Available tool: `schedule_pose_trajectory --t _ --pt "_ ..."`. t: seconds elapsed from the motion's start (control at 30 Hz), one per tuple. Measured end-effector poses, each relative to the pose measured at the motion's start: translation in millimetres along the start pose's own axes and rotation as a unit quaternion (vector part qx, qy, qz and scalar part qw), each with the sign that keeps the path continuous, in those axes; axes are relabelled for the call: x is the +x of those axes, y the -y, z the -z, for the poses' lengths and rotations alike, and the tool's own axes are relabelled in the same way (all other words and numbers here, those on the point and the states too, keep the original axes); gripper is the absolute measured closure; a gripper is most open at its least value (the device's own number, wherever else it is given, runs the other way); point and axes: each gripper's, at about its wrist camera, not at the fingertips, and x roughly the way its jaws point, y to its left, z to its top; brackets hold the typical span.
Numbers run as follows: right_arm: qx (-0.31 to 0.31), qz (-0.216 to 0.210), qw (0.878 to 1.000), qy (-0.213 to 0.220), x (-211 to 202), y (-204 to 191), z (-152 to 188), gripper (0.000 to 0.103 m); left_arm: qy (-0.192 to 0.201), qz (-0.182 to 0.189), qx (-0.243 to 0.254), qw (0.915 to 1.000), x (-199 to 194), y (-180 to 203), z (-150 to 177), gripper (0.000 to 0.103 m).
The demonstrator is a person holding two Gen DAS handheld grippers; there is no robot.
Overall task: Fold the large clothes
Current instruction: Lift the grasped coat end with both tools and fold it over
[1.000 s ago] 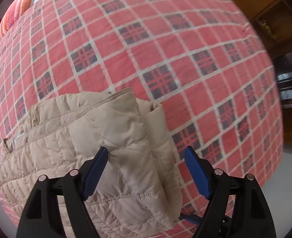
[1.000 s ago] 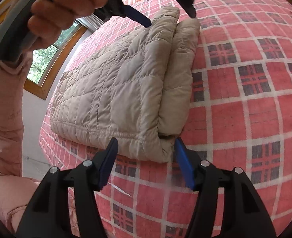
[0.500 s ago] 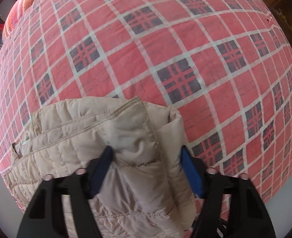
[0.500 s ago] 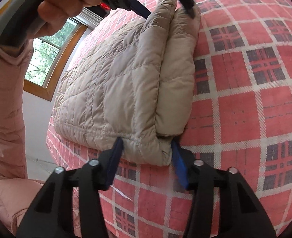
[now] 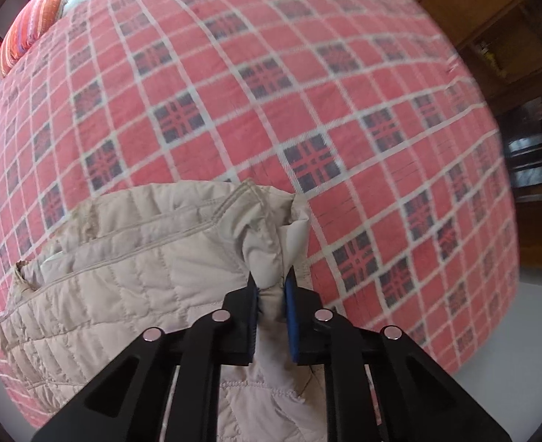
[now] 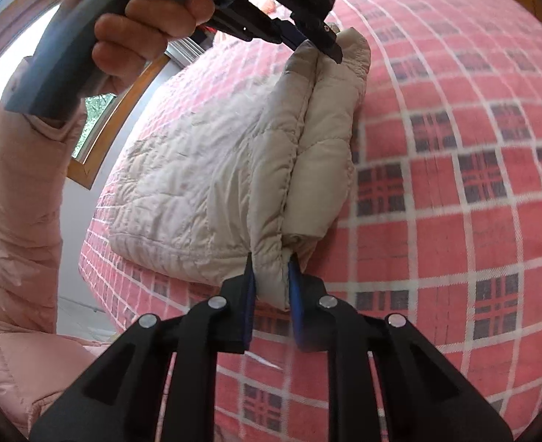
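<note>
Beige jacket (image 6: pixel 234 169) folded on plaid bedspread (image 5: pixel 234 84). Left gripper (image 5: pixel 271 291) jaws pinched on one jacket corner; right gripper (image 6: pixel 271 276) jaws pinched on opposite corner.

I am in a bedroom at home: a bed covered by a red plaid bedspread (image 5: pixel 234 110) fills my view, a striped orange pillow (image 5: pixel 28 44) lies at its far end, a wood-framed window (image 6: pixel 98 147) shows greenery, and wooden cabinets (image 5: pixel 492 18) stand nearby.
</note>
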Motion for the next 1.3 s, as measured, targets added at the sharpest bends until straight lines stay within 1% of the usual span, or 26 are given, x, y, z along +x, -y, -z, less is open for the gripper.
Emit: schedule_pose_trajectory --t 0.1,0.17,0.23,0.3,0.37,0.43,0.47,0.6,0.73,0.87,1.13,1.3 --pt "-0.020 0.000 1.000 0.009 -10 -18 -5 0.088 0.032 0.024 -0.004 0.9992 -36 -20 15 0.091" --pt "-0.044 -0.004 0.999 0.018 -19 -39 -10 0.088 0.054 0.038 -0.008 0.9978 -59 -34 23 0.091" --pt "-0.066 -0.009 0.998 0.022 -24 -58 -14 0.088 0.083 0.056 -0.013 0.9949 -84 -54 36 0.091" --pt "-0.096 -0.016 0.995 0.024 -25 -83 -20 0.088 0.105 0.071 -0.022 0.9917 -100 -71 44 0.091" --pt "-0.120 -0.023 0.992 0.020 -19 -107 -24 0.088 0.129 0.088 -0.037 0.9870 -119 -101 63 0.092" --pt "-0.146 -0.034 0.989 0.012 -9 -131 -32 0.088 0.146 0.097 -0.052 0.9831 -126 -120 76 0.092" --pt "-0.155 -0.039 0.987 0.007 -6 -139 -33 0.088 0.157 0.103 -0.065 0.9800 -134 -138 87 0.092" --pt "-0.198 -0.059 0.978 -0.018 18 -180 -40 0.088 0.184 0.128 -0.101 0.9692 -145 -194 120 0.092" --pt "-0.229 -0.066 0.970 -0.047 45 -213 -40 0.088 0.203 0.144 -0.134 0.9591 -145 -244 153 0.092" --pt "-0.246 -0.069 0.964 -0.076 73 -233 -41 0.088 0.212 0.156 -0.159 0.9514 -132 -284 177 0.092" --pt "-0.258 -0.053 0.956 -0.132 131 -252 -38 0.088 0.213 0.179 -0.179 0.9436 -91 -344 205 0.092" --pt "-0.274 -0.029 0.950 -0.147 158 -270 -35 0.088 0.211 0.207 -0.198 0.9345 -55 -379 216 0.092"
